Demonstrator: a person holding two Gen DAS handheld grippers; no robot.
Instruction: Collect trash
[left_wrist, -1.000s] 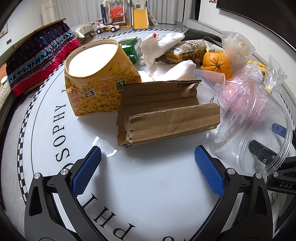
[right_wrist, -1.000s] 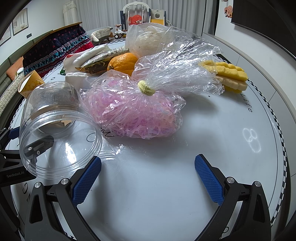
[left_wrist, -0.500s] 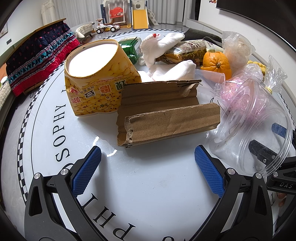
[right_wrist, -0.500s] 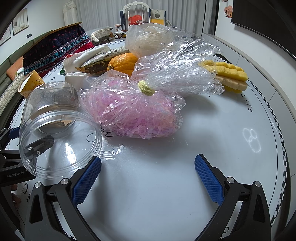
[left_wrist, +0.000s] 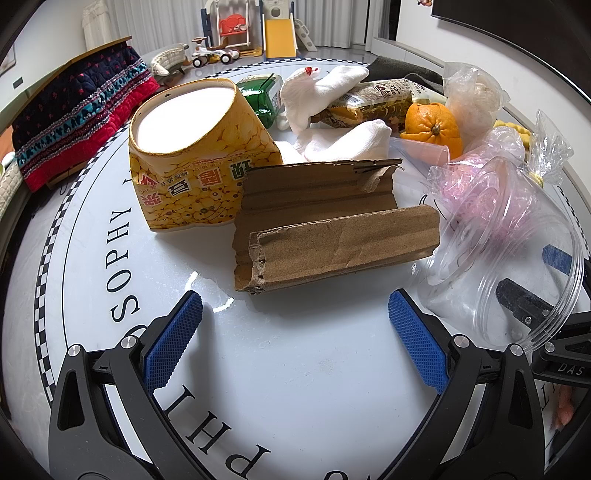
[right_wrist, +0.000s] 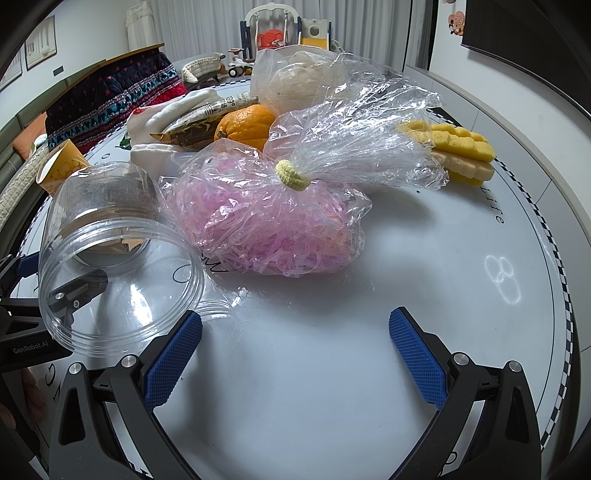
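Observation:
On a round white table (left_wrist: 295, 369) lie a torn piece of brown cardboard (left_wrist: 332, 236), an upturned yellow paper cup (left_wrist: 199, 158), a clear plastic jar on its side (right_wrist: 110, 273) and a clear bag of pink strands (right_wrist: 266, 225). The jar also shows at the right of the left wrist view (left_wrist: 517, 266). My left gripper (left_wrist: 295, 339) is open and empty, just short of the cardboard. My right gripper (right_wrist: 295, 354) is open and empty, in front of the pink bag, with the jar by its left finger.
Behind lie an orange (left_wrist: 432, 125), white cloths (left_wrist: 332, 144), a snack wrapper (left_wrist: 369, 103), a green packet (left_wrist: 262, 96), a bagged pale lump (right_wrist: 295, 77) and a yellow sponge (right_wrist: 461, 151). A dark patterned quilt (left_wrist: 74, 114) sits beyond the table's left edge.

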